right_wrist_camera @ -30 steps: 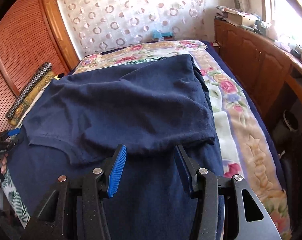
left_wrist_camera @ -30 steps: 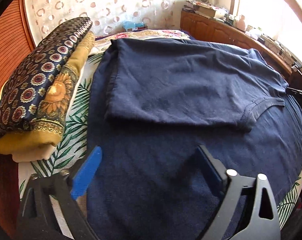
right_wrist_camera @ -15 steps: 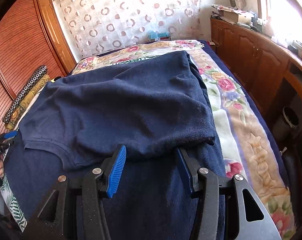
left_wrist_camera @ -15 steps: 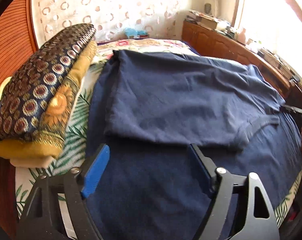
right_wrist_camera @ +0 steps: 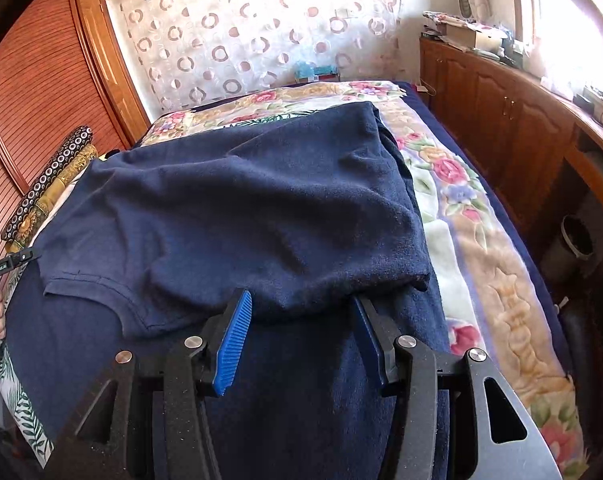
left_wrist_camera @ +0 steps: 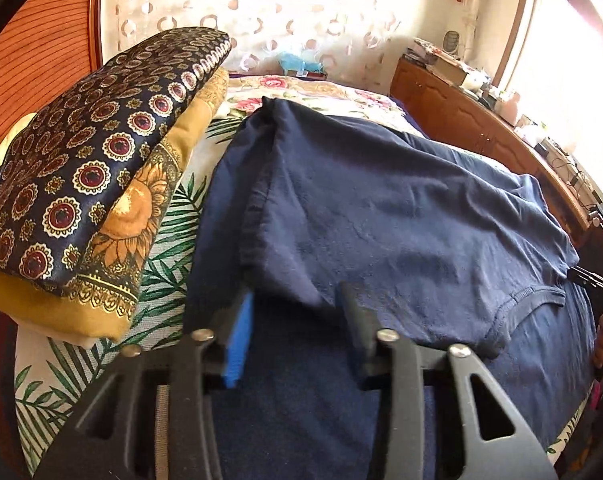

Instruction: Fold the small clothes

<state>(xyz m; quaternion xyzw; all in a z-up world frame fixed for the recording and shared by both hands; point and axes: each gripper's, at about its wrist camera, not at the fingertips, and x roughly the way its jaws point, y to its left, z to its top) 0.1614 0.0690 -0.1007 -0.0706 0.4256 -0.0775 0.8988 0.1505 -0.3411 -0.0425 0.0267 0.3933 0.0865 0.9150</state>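
Note:
A navy T-shirt (left_wrist_camera: 401, 208) lies folded on a navy blanket (left_wrist_camera: 301, 392) spread over the bed, its neckline toward the near edge. My left gripper (left_wrist_camera: 297, 298) is at the shirt's near left corner. Its jaws are closing, the corner lies between the tips, and the pads do not press on it. My right gripper (right_wrist_camera: 301, 300) sits at the shirt's (right_wrist_camera: 241, 208) near right edge, jaws half apart, with a fold of cloth bulging between the tips. Each gripper shows at the other view's edge: the left gripper (right_wrist_camera: 5, 268) and the right gripper (left_wrist_camera: 597, 284).
A stack of folded patterned cloths (left_wrist_camera: 81, 184) lies on the bed's left side, close to the shirt. A floral bedspread (right_wrist_camera: 481, 248) shows on the right. Wooden cabinets (right_wrist_camera: 501, 128) run along the right wall, with a bin (right_wrist_camera: 577, 236) below. Louvred doors (right_wrist_camera: 29, 80) stand at left.
My left gripper has moved forward to the shirt's near left corner and rolled a little, and its jaws have narrowed a lot. The right gripper has stayed put.

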